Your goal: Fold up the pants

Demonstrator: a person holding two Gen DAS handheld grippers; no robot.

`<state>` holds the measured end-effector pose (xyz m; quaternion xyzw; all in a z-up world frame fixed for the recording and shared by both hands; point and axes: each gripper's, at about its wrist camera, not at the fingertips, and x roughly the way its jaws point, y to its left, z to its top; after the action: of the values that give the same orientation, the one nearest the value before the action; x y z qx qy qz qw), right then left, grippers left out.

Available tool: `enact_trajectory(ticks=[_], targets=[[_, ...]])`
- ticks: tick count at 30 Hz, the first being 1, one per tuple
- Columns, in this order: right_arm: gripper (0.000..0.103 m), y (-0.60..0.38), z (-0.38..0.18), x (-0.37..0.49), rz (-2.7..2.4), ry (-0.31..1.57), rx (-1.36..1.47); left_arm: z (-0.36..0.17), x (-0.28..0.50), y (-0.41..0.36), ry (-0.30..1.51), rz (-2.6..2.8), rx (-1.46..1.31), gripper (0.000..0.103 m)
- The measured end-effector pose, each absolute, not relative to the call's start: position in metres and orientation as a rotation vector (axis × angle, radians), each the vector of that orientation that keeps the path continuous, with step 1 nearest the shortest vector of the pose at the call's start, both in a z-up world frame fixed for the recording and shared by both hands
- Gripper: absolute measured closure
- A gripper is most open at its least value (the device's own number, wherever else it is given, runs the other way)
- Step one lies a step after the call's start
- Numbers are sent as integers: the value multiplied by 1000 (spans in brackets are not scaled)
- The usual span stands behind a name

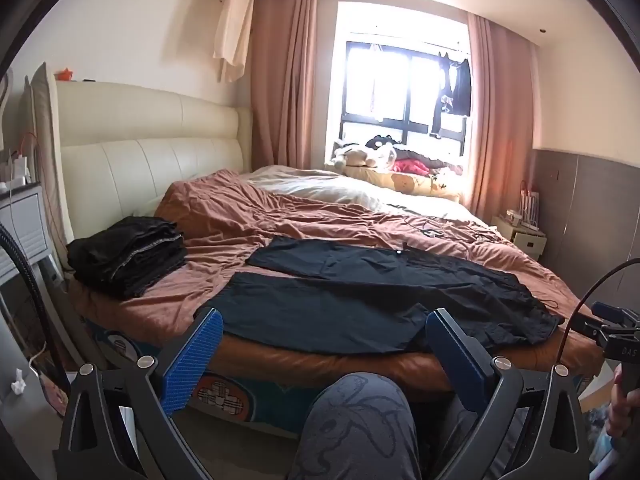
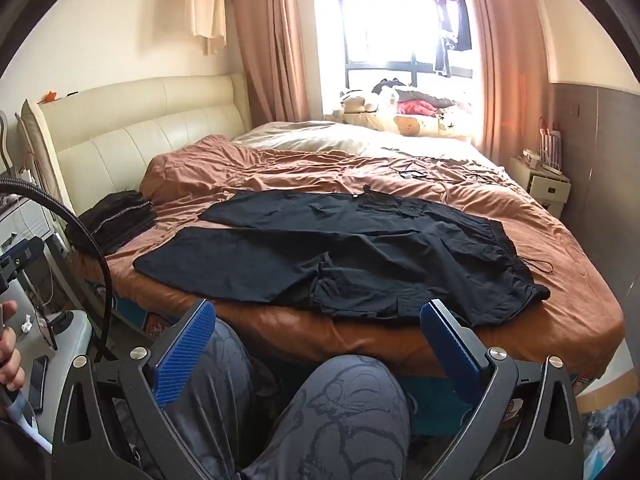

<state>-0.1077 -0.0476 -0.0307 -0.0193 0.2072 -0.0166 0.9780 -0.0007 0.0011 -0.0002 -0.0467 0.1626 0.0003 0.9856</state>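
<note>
Room: bedroom with pink curtains (image 1: 288, 80), a bright window (image 1: 404, 92) and a cream padded headboard (image 1: 148, 152).
Left hand-held gripper (image 1: 320, 344): blue-padded jaws spread wide, nothing between them, held short of the bed's near edge above the person's patterned knee (image 1: 356, 420).
Right hand-held gripper (image 2: 316, 332): jaws likewise spread wide and empty, held above both knees, short of the bed.
Pants (image 2: 340, 256): black, laid flat and unfolded across the near part of the bed, legs toward the left, waistband with drawstring toward the right.
Bed (image 1: 320, 216): covered by a rumpled rust-brown sheet.
Folded stack (image 1: 128, 256): dark garments piled near the headboard, left of the pants and apart from them.
</note>
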Motion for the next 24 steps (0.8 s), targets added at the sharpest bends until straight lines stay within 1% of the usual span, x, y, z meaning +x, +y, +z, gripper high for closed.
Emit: enact_trajectory(ticks=[7,11,24], targets=[[0,-47,-30,-110,-23,424,-48,6,5,-13,352,3,-85,1],[0,-54,-25,-110,-31,424,-44,-4,0,-7,350,-7,-88,1],[0,-47,-28,-108,-19,419,-43,-5,-1,-6,344,39,-73,1]])
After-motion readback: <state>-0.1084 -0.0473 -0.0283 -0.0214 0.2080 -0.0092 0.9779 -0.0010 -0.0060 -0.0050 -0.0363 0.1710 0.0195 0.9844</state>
